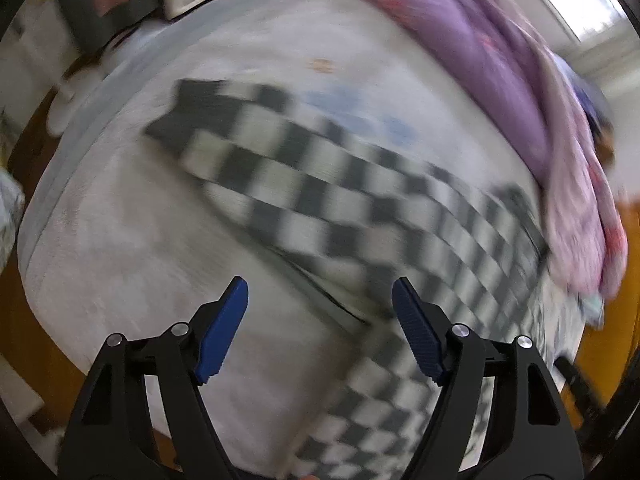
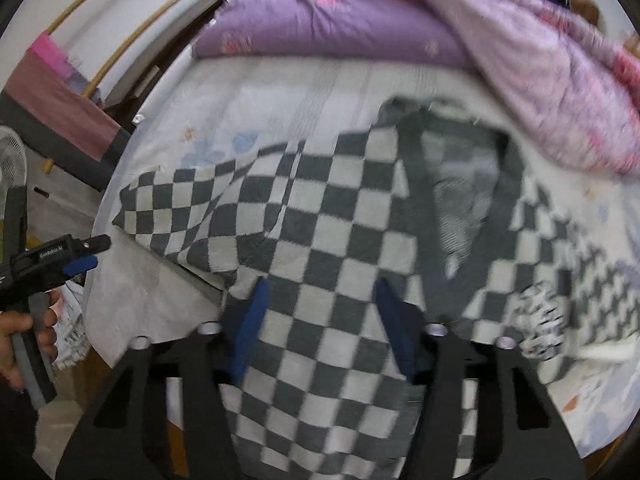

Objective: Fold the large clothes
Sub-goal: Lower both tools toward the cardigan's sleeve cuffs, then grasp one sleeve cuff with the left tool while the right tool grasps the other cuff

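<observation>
Beside the checkered cardigan [image 2: 320,240] — purple quilt [image 2: 320,20] heaped on the bed [image 1: 140,240].

Purple quilt [image 2: 340,20] heaped along the bed's [image 2: 152,292] far side.

Readable markings: one item, partly legible.

From my right wrist camera I can make out a single small white label on the black body of the left gripper [image 2: 86,258], at the left edge of the view. It seems to read "Genrobot AI", though the letters are tiny and soft, so I cannot vouch for every one. My left wrist camera is motion-blurred and gives me nothing legible. I find no other lettering, numbers or signs on anything in either view.
</observation>
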